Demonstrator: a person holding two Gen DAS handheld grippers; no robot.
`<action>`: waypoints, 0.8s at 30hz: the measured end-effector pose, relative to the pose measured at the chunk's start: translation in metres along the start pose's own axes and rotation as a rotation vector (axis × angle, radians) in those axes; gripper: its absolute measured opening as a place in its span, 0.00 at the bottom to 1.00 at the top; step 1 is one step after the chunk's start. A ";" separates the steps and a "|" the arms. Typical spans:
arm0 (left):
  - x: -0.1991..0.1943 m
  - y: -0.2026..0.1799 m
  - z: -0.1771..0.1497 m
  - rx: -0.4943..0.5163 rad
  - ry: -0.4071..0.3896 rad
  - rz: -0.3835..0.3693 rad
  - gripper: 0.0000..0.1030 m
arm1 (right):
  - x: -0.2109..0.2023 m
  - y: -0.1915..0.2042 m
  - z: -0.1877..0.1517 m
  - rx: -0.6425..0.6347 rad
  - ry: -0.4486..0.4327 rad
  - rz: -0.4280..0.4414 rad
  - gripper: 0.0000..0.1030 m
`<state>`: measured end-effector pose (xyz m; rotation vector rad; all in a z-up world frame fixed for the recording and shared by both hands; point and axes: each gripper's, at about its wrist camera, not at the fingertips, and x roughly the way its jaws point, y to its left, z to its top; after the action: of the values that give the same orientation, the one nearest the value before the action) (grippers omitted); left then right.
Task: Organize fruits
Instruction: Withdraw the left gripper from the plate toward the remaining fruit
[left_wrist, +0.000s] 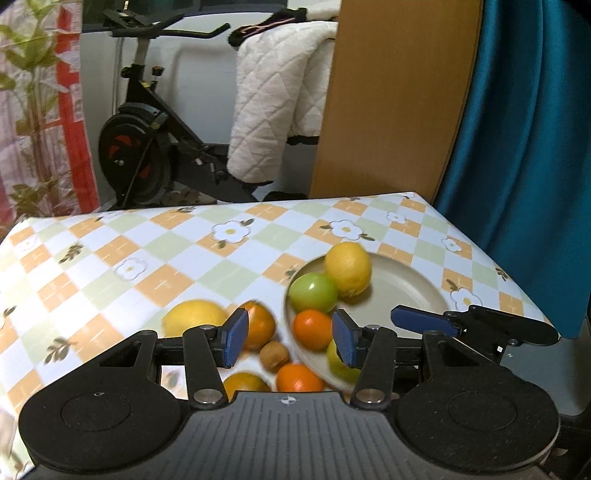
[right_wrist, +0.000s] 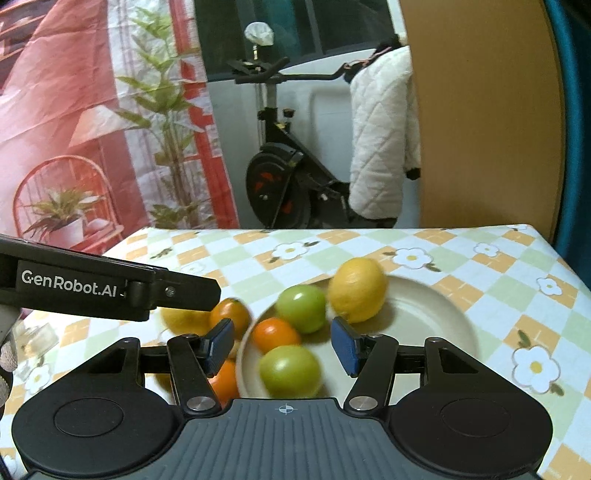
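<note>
Left gripper (left_wrist: 291, 338): jaws apart, nothing between the blue pads; it hangs above the fruit at the plate's 9 o'clock edge.
Right gripper (right_wrist: 282, 345): jaws apart with no fruit pressed; seen from its own camera it hangs over the near part of the plate, and in the left wrist view its blue-tipped finger enters at 3 o'clock.
Plate (right_wrist: 424, 314): cream, round, on the checked floral tablecloth (right_wrist: 498, 266); right half bare.
Lemon on plate (right_wrist: 357, 288): at the plate's 11 o'clock, just beside a green apple (right_wrist: 303, 307).
Orange on plate (right_wrist: 276, 334): at about 9 o'clock on the plate, between the two green fruits.
Second green apple (right_wrist: 290, 370): at the plate's 7 o'clock, near the rim.
Loose fruit on the cloth: second lemon (left_wrist: 194, 318) at 9 o'clock of the plate, beside an orange persimmon-like fruit (left_wrist: 260, 325); a walnut (left_wrist: 274, 355) and two more orange fruits (left_wrist: 297, 376) lie nearer the camera; contact between them cannot be told through blur.
Background: exercise bike (right_wrist: 280, 177) with a quilted white jacket (right_wrist: 380, 140) hung on it, at 12 o'clock.
</note>
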<state>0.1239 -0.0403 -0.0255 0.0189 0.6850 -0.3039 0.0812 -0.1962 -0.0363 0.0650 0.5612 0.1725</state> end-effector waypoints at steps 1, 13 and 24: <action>-0.003 0.002 -0.003 -0.005 -0.003 0.002 0.51 | -0.001 0.005 -0.002 -0.003 0.004 0.002 0.54; -0.030 0.026 -0.030 -0.059 -0.053 0.060 0.52 | -0.014 0.031 -0.022 -0.017 0.042 0.011 0.55; -0.042 0.045 -0.048 -0.129 -0.047 0.054 0.52 | -0.019 0.048 -0.031 -0.061 0.068 0.006 0.57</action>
<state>0.0762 0.0196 -0.0405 -0.0920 0.6549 -0.2069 0.0419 -0.1522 -0.0473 0.0015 0.6232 0.1979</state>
